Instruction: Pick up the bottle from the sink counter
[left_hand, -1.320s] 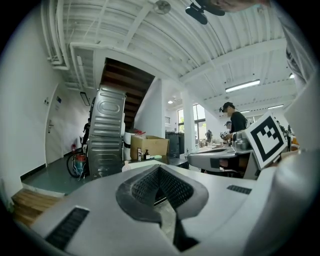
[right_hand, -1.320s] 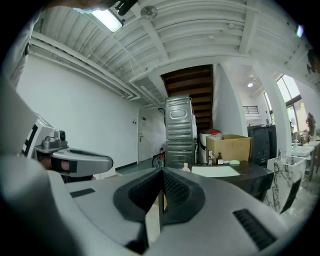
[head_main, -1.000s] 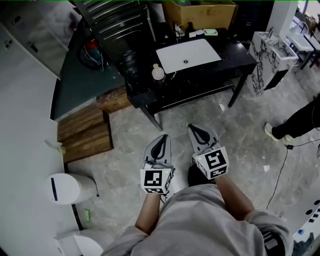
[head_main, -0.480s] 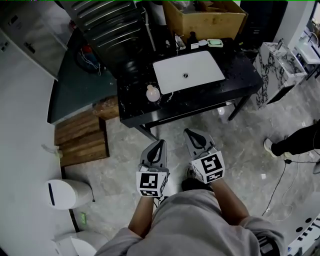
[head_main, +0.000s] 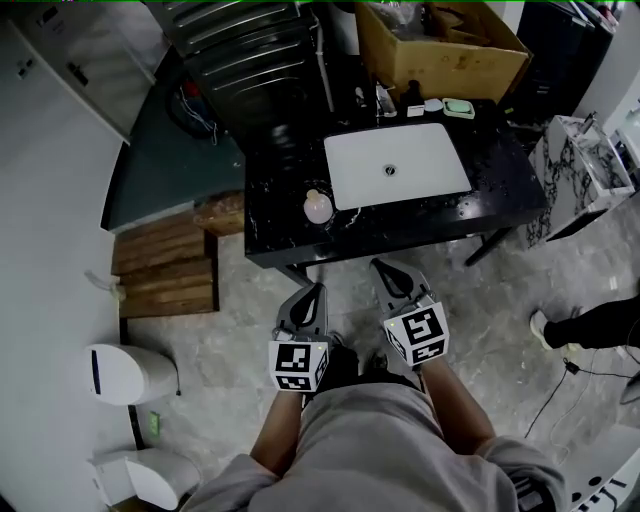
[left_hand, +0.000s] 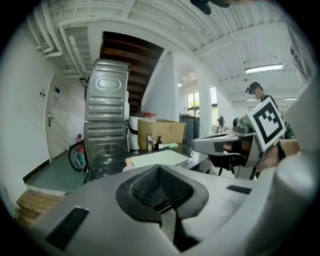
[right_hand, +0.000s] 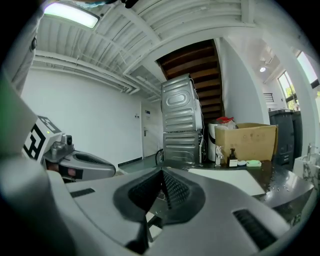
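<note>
Reads as mock-up test space in workshop-type unit, not lived-in home. Bathroom-style black tabletop (head_main: 290, 225) with white sink (head_main: 397, 165) is stood on bare legs over open grey floor (head_main: 240, 330). Stacked metal appliances (head_main: 250, 55) are parked behind it, with big cardboard box (head_main: 440, 50) alongside. Second marble-pattern vanity (head_main: 575, 170) is seen off to right. Loose cables (head_main: 590, 375) are trailed over floor, wooden planks (head_main: 165, 265) laid by wall. Ribbed bare ceiling (right_hand: 125, 45) is lit by tube light (left_hand: 263, 68), and wooden staircase underside (right_hand: 192, 60) is left exposed.
</note>
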